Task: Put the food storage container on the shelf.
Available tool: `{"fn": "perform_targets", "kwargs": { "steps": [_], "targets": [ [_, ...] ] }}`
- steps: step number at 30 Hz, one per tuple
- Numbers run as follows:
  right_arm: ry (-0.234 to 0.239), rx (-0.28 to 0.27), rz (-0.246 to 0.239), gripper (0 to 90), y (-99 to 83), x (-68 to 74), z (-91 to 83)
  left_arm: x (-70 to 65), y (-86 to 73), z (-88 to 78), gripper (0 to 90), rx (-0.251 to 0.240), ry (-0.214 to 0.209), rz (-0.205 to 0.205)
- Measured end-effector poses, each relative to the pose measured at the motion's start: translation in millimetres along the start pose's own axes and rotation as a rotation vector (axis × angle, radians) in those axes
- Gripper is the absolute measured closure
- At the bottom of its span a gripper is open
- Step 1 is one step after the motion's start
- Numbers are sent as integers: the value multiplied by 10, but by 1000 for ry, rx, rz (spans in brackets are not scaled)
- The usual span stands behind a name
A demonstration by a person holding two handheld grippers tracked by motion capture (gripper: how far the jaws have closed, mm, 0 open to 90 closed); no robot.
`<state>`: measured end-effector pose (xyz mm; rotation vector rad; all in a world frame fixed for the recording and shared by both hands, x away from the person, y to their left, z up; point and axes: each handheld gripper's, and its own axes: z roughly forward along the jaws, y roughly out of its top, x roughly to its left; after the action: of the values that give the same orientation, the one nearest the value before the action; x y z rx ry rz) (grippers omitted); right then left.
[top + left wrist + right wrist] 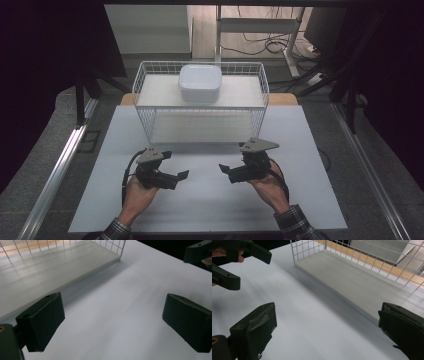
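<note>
Low in the frame, the left gripper (183, 175) and right gripper (224, 168) face each other, jaws wide apart, both empty, above the white surface (210, 200). The white bowl (200, 82) sits upper centre atop the wire rack (142, 80).

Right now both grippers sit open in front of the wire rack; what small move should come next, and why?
Probably raise the right gripper toward the white container on the top shelf of the wire rack. Both it and the left gripper are open, hold nothing and face each other above the white table, and the container is the one loose thing nearby.
</note>
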<state>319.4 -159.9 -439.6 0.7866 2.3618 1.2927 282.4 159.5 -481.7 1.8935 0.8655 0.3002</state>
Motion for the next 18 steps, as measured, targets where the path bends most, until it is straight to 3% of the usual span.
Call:
{"fn": "perform_targets", "kwargs": {
  "steps": [11,18],
  "targets": [
    [-14,6,37,12,-248,-10,-135,-63,-212,-117,45,25,17,-4],
    [-31,9,36,12,-423,-13,-207,-46,-400,-115,44,55,48,-6]
  ]
}}
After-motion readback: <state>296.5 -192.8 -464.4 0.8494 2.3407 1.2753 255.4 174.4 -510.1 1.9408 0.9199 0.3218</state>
